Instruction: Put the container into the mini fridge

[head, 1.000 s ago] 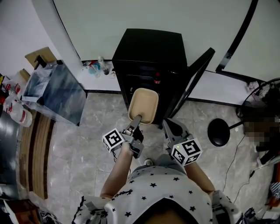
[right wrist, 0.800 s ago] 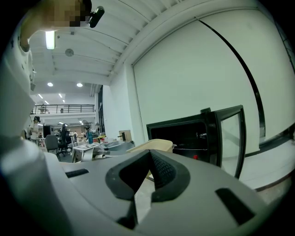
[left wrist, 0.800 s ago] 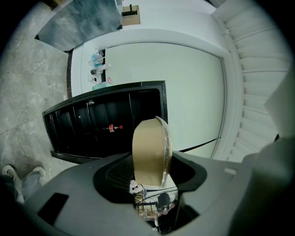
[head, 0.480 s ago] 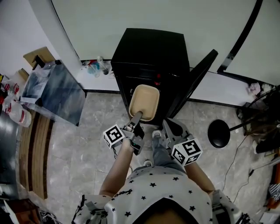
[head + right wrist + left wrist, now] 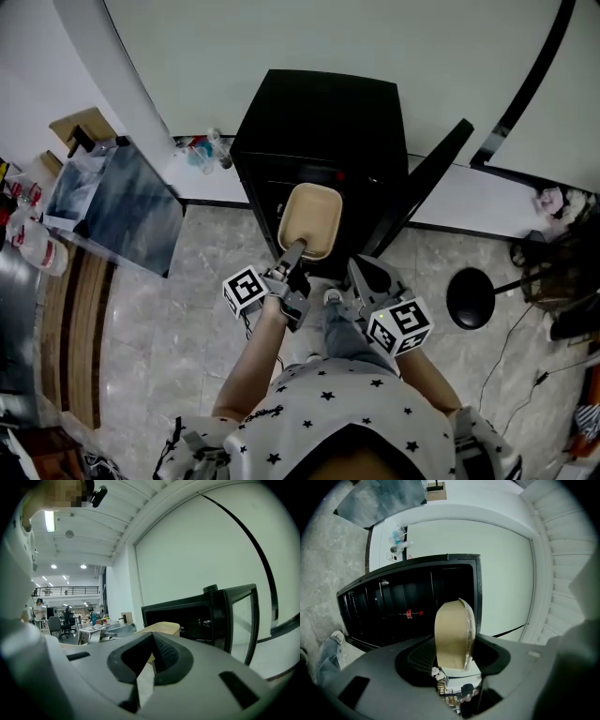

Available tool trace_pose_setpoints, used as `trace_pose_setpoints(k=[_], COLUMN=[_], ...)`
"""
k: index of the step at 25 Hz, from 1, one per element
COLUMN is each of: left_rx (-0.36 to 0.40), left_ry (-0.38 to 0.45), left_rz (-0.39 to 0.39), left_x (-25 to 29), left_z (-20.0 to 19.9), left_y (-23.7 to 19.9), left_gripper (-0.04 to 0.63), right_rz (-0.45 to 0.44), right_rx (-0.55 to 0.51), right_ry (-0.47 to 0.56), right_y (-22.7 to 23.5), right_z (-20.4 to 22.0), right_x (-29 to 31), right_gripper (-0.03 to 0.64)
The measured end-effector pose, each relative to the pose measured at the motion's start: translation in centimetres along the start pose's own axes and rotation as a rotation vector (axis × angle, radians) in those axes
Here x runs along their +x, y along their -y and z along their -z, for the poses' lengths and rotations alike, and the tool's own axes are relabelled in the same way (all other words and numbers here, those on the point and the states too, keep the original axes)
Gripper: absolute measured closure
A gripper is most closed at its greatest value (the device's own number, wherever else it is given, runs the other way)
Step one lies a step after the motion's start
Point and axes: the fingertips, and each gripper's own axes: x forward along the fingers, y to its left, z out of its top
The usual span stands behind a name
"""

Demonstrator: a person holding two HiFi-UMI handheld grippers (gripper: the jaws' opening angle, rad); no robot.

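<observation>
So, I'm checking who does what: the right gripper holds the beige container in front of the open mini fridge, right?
Not quite: the left gripper holds the beige container in front of the open mini fridge. The left gripper view shows it clamped between the jaws; the right gripper holds nothing.

Head view overhead; gripper views level, all sharing mini fridge (image 5: 319,122)

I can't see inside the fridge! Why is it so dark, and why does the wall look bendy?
Left gripper view: the black mini fridge is unlit inside, so only the tan oval container and a red-capped bottle stand out; the wide lens bends the pale wall and blacks the corners. Head view: even light, sharp. Right gripper view: ceiling lamps glare.
</observation>
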Motion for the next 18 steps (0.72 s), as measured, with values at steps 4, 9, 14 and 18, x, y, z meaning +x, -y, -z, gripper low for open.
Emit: trace_pose_setpoints(k=[4, 9, 14, 18], left_rx=[-0.003, -0.034, -0.045, -0.054], left_ry=[0.0, 0.003, 0.005, 0.003], left_rz=[0.002, -0.005, -0.021, -0.034], left_x=[1.9, 3.7, 5.8, 7.2], left_z=[-0.7, -1.3, -2.1, -2.5], left_y=[-0.4, -1.2, -2.2, -2.8], left_gripper=[0.367, 0.367, 0.367, 0.367], right_rz=[-0.006, -0.009, -0.007, -0.004], right_rx=[0.002, 0.004, 0.015, 0.023], right_ry=[-0.003, -0.009, -0.015, -0.019], right_y=[1.2, 2.3, 3.8, 4.4], right_z=[-0.1, 0.1, 0.1, 0.4], right_x=[1.1, 2.0, 2.9, 3.5], right_gripper=[0.624, 0.624, 0.624, 0.624])
